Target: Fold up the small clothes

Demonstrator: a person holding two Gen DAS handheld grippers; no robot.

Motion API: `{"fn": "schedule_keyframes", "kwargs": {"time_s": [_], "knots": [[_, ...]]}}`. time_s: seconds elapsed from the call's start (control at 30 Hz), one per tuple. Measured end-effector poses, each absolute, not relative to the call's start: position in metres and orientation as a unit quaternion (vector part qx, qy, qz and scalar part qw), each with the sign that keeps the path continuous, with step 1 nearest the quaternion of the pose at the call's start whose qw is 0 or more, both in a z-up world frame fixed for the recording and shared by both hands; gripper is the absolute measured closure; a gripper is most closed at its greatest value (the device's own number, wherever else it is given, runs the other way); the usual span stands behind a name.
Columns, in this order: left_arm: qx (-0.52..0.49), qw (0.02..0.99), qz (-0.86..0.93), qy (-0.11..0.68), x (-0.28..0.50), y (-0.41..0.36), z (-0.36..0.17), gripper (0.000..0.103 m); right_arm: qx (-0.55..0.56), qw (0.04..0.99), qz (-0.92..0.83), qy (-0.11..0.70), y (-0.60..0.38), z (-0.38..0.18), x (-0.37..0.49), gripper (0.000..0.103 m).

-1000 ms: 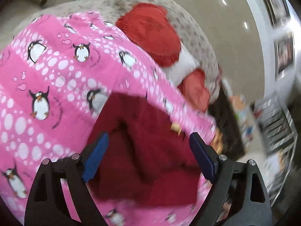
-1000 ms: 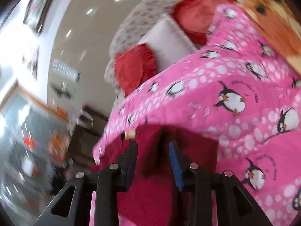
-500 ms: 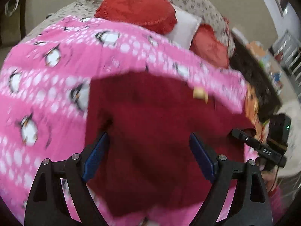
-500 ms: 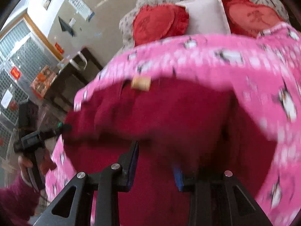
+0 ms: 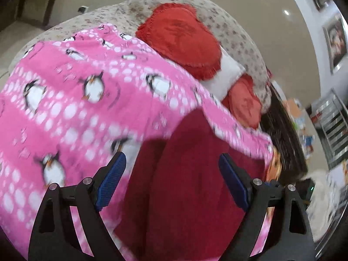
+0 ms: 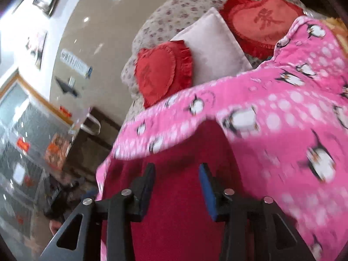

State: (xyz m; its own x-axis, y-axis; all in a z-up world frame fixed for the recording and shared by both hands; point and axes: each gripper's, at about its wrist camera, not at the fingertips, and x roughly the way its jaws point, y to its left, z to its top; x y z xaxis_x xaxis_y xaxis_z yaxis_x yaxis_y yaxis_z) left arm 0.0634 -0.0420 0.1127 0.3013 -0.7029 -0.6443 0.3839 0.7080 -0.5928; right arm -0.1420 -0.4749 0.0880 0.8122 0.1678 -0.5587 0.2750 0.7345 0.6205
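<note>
Dark red fleece garment point(image 5: 187, 187) lies on the pink penguin-print blanket point(image 5: 71, 100) at the bed's edge. Left gripper point(image 5: 171, 180) spread wide above it; right gripper point(image 6: 177, 187) parted, holding nothing.

Garment point(image 5: 191, 187) lies on penguin blanket point(image 5: 71, 100), near its edge. Heart cushions point(image 6: 163, 74) and square pillow point(image 6: 213, 50) behind blanket, pillow between cushions. Shelving point(image 5: 335, 130) beyond, right of bed.
</note>
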Motion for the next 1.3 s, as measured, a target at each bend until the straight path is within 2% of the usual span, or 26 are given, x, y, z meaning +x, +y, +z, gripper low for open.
{"fn": "schedule_keyframes", "kwargs": {"time_s": [0.27,0.53,0.6,0.63,0.67,0.73,0.83,0.93,1.1,1.2,1.3], "knots": [[-0.134,0.753,-0.39,0.513,0.008,-0.026,0.08,0.016,0.308,0.88,-0.052,0.359,-0.417,0.078,-0.248,0.061],[-0.158,0.707,-0.448,0.523,-0.015,-0.039,0.066,0.016,0.325,0.871,-0.05,0.366,-0.409,0.046,-0.274,0.061],[-0.146,0.7,-0.46,0.526,-0.02,-0.046,0.065,0.02,0.318,0.873,-0.043,0.367,-0.406,0.043,-0.269,0.066],[-0.135,0.7,-0.467,0.524,-0.022,-0.048,0.066,0.027,0.313,0.875,-0.037,0.368,-0.405,0.043,-0.266,0.079],[-0.121,0.701,-0.472,0.521,-0.024,-0.051,0.068,0.04,0.309,0.876,-0.026,0.37,-0.402,0.043,-0.262,0.09],[-0.084,0.701,-0.48,0.52,-0.029,-0.053,0.071,0.057,0.286,0.882,-0.02,0.373,-0.395,0.05,-0.26,0.097],[-0.067,0.691,-0.498,0.52,-0.032,-0.044,0.072,0.067,0.257,0.89,-0.001,0.377,-0.382,0.063,-0.268,0.097],[-0.046,0.692,-0.499,0.52,-0.037,-0.028,0.067,0.069,0.259,0.885,-0.005,0.387,-0.379,0.063,-0.294,0.098],[-0.042,0.7,-0.462,0.543,-0.034,-0.013,0.05,0.069,0.284,0.853,-0.016,0.437,-0.38,0.023,-0.31,0.097],[-0.045,0.716,-0.463,0.521,-0.039,-0.009,0.065,0.069,0.297,0.858,-0.017,0.419,-0.383,0.036,-0.311,0.097],[-0.054,0.728,-0.466,0.5,-0.042,-0.007,0.081,0.067,0.293,0.867,-0.044,0.401,-0.389,0.056,-0.312,0.093]]}}
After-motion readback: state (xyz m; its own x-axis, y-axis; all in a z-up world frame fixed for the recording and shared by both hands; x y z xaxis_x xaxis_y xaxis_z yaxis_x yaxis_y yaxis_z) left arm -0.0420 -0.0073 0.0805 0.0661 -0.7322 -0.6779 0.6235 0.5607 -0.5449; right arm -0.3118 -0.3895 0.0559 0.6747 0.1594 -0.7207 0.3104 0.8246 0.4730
